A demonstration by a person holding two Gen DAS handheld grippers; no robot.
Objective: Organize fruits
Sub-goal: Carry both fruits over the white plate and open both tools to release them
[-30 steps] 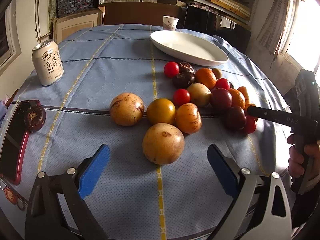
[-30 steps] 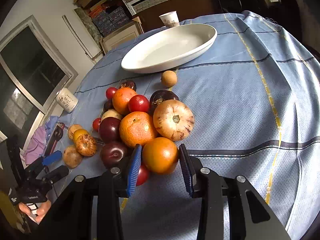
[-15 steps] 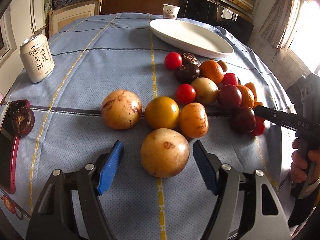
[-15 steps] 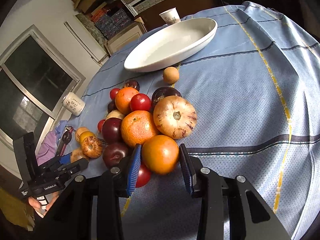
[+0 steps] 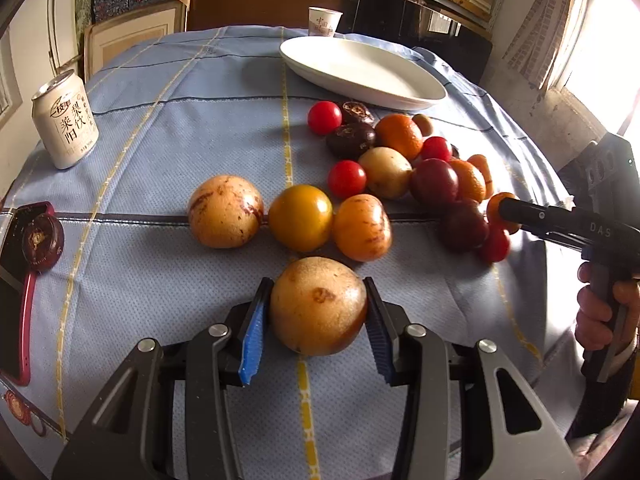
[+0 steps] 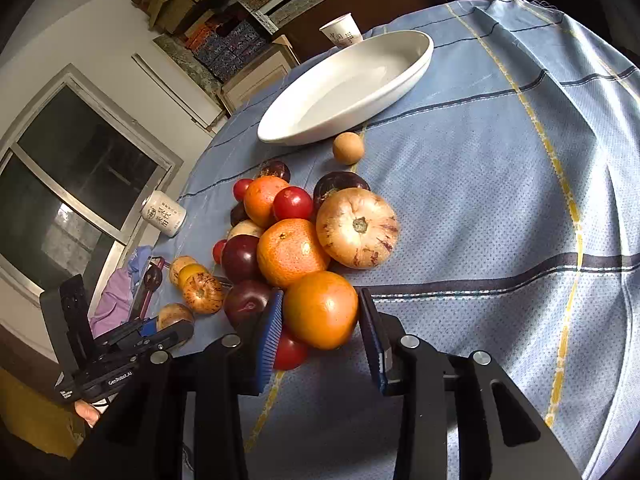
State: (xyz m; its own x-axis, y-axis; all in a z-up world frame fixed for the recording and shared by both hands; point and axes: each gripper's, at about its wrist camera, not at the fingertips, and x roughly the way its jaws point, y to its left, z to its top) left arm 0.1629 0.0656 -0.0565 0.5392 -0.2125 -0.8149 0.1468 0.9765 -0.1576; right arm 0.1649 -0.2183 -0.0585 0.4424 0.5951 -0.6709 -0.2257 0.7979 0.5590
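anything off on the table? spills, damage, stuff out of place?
No spills or damage. One oddity: a dark round fruit sits apart from the pile, on a red-cased phone at the table's left edge. The white dish holds no fruit.

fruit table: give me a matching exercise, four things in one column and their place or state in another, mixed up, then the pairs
Things
1. drink can
2. white oval dish
3. tan speckled fruit
4. smooth orange fruit

Place or state
A. between the left hand-held gripper's closing pads
B. empty, beside the paper cup
C. between the right hand-held gripper's pads
D. upright near the cloth's left edge

Pairs: 1-D, 2-B, 3-A, 4-C
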